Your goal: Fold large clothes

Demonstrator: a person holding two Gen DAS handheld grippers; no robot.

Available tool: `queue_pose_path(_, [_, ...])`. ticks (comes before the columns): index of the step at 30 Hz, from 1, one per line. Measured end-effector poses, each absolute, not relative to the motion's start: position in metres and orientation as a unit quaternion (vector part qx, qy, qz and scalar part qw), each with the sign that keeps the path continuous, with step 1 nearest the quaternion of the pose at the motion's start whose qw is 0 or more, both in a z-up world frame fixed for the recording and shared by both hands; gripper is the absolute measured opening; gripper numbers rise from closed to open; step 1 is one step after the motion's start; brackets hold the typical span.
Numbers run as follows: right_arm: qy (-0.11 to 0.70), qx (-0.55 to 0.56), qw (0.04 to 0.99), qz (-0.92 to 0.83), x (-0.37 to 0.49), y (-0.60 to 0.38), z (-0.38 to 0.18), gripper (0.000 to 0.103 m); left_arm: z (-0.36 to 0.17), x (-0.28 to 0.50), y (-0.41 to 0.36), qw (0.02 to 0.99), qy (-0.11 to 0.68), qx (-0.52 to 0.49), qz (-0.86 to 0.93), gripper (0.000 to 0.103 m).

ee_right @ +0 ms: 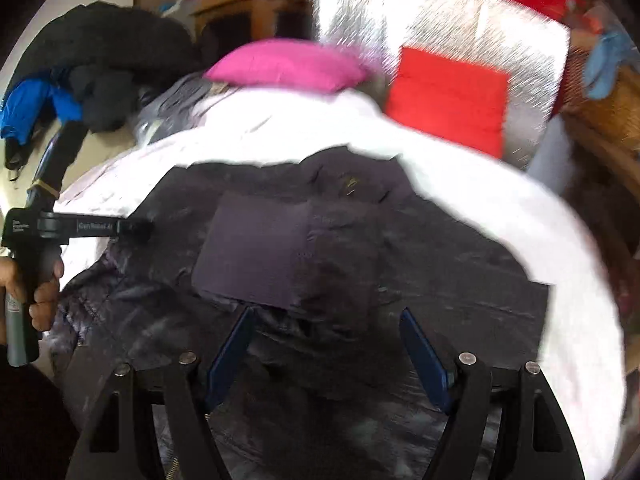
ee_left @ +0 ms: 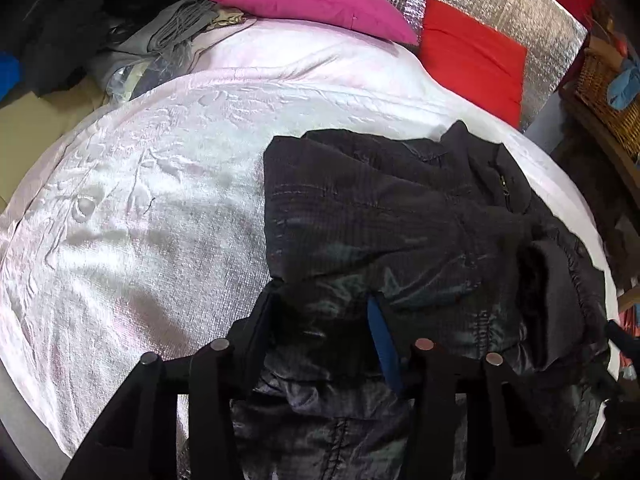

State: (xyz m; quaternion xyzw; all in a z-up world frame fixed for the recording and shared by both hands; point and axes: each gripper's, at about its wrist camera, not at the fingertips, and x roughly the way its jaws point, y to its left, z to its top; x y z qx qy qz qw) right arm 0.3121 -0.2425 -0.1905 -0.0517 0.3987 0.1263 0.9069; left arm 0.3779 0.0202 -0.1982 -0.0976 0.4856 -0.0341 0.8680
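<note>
Both grippers sit over a dark jacket (ee_left: pixel 400 232) spread on a bed (ee_left: pixel 140 200) covered with a pale pink sheet. Left gripper (ee_left: pixel 320 320): its fingers are pressed into a bunched fold of jacket cloth, with fabric filling the gap between them, so it grips the jacket at the near edge of the bed; only one blue pad (ee_left: pixel 382 344) shows clearly. Right gripper (ee_right: pixel 328 344): its jaws stand wide apart, blue pads (ee_right: pixel 230 354) angled outward, hovering just above the jacket with nothing between them; this view is blurred. The jacket lies partly folded toward the bed's right side, reaching from the near edge to about mid-bed, a zip showing near its far end. In the right view, a hand (ee_right: pixel 38 292) holds the left gripper's handle at the jacket's left side. At the far edge of the bed lie a pink pillow (ee_left: pixel 312 0) and a red pillow (ee_left: pixel 472 56), with grey clothes (ee_left: pixel 172 28) at the far left corner.
</note>
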Motion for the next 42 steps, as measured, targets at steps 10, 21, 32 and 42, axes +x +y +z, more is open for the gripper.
queue_pose_path(10, [0.437, 0.008, 0.882, 0.176, 0.345, -0.202, -0.209, 0.079, -0.199, 0.384, 0.021, 0.864, 0.492, -0.104, -0.035, 0.046])
queue_pose_path(21, [0.439, 0.010, 0.893, 0.101, 0.352, -0.204, -0.213, 0.032, -0.201, 0.383, 0.021, 0.863, 0.493, -0.106, -0.040, 0.046])
queue_pose_path(32, [0.362, 0.286, 0.880, 0.114, 0.324, -0.359, -0.173, 0.025, -0.192, 0.378, 0.022, 0.877, 0.470, -0.099, -0.031, 0.046])
queue_pose_path(42, [0.369, 0.532, 0.759, 0.072, 0.316, -0.484, -0.256, 0.027, -0.195, 0.385, 0.012, 0.879, 0.470, -0.080, -0.020, 0.046])
